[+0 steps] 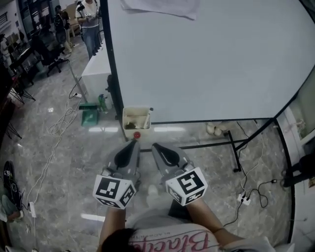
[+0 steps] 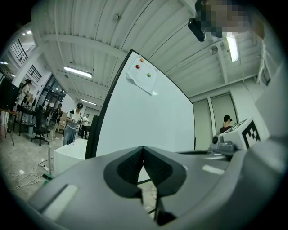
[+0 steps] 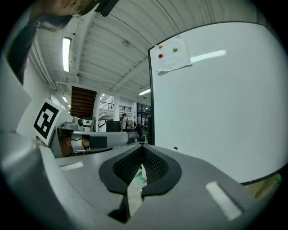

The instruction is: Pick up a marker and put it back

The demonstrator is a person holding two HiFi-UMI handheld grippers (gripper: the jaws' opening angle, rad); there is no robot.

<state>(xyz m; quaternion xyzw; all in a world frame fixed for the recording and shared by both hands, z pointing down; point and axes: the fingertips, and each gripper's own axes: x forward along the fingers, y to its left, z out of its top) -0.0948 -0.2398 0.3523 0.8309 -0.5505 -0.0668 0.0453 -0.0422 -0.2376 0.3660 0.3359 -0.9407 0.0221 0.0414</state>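
A small beige box [image 1: 129,116] hangs at the lower edge of the whiteboard [image 1: 211,64]. A slim white stick with a dark tip, probably a marker [image 1: 148,118], stands in it. A red round thing [image 1: 137,135] sits just below the box. My left gripper [image 1: 132,143] and right gripper [image 1: 155,146] are side by side, pointing at the board, a little short of the box. In the left gripper view the left gripper [image 2: 143,148] has its jaws together with nothing between them. The right gripper [image 3: 142,146] is shut and empty too.
A white cloth [image 1: 162,7] held by magnets hangs high on the board. The board's black stand legs [image 1: 234,150] run across the marble floor. A power strip with cables [image 1: 243,198] lies right. Green items [image 1: 90,116] and a white cabinet [image 1: 96,74] stand left; people stand beyond.
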